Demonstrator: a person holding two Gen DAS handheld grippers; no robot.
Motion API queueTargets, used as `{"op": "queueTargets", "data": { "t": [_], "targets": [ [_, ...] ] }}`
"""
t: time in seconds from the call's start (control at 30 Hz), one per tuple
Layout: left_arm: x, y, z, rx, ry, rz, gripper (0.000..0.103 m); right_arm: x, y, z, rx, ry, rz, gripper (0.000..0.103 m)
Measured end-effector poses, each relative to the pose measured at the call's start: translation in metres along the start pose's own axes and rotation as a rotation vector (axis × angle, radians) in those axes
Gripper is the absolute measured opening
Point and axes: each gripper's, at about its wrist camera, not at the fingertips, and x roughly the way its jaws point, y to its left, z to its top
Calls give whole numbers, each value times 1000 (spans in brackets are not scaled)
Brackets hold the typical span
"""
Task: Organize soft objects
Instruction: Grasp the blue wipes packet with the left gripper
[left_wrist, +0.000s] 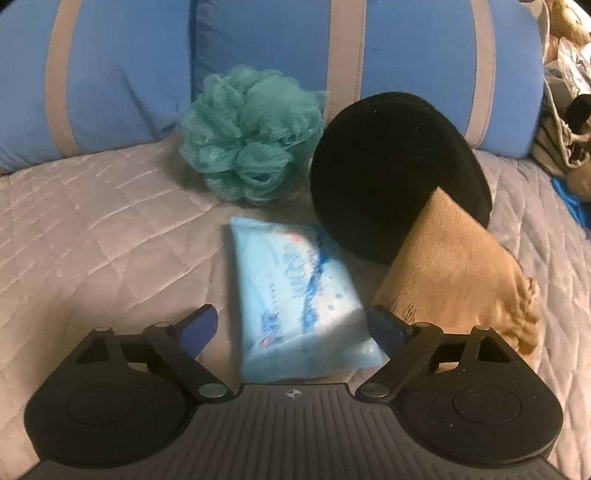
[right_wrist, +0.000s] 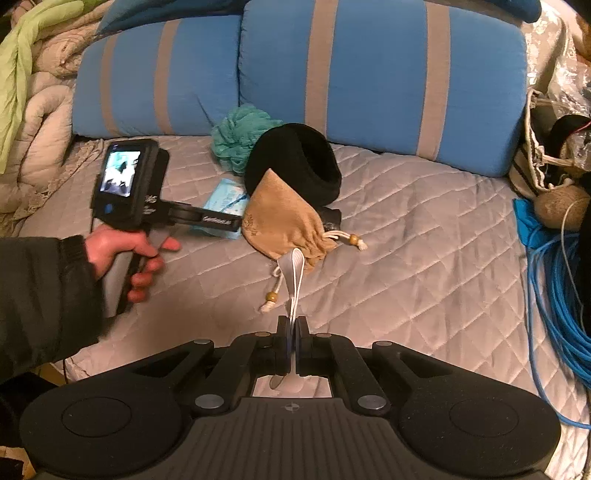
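The light-blue tissue pack (left_wrist: 299, 302) is seen flat on the quilt (left_wrist: 92, 229), its long axis running straight away between the wide-open left gripper (left_wrist: 295, 325), while a white strip (right_wrist: 295, 280) is clamped in the right gripper (right_wrist: 293, 343), farther off.

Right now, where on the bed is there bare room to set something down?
Free: the quilt right of the tan pouch, up to the blue cable; also the front strip near the right gripper, and left of the tissue pack in the left view. Crowded: the middle, where the teal pouf, black hat, pouch and pack cluster below the blue pillows.
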Motion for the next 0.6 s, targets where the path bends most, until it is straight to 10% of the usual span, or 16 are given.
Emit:
{"op": "queueTargets", "data": {
  "t": [0.37,0.6],
  "targets": [
    [20,-3,4,-23,-5,58,93,2,0,-2,-10,14,2,4],
    [17,0,4,7,14,80,70,4,2,-2,-28,19,-5,4]
  ]
}}
